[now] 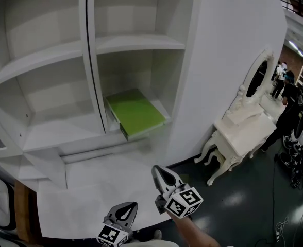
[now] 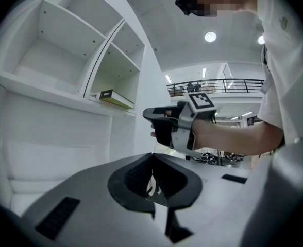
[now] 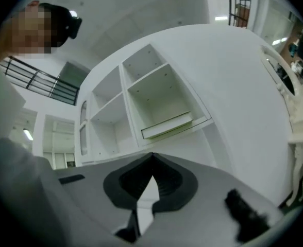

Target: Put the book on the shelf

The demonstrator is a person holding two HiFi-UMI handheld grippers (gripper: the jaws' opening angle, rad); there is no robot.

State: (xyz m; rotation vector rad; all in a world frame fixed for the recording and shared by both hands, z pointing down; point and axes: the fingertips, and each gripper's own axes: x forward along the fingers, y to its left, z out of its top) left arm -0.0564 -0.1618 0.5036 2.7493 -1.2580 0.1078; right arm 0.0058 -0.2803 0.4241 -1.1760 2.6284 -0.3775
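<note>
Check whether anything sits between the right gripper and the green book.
Nothing visible does. The green book lies flat in the shelf's lower right compartment, open at the front; the right gripper, shut and empty, hangs in open air below it.

A large staged hall: white shelf unit (image 1: 229, 60), ornate dressing table (image 1: 244, 133), balcony railing (image 2: 223, 84) overhead, ceiling lights (image 2: 210, 36).

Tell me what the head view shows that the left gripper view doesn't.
Head view only: the white dressing table with its oval mirror, standing on a dark floor. Left gripper view only: the round ceiling light and the balcony railing. Both: the green book lying flat in the white shelf unit, and the right gripper.
</note>
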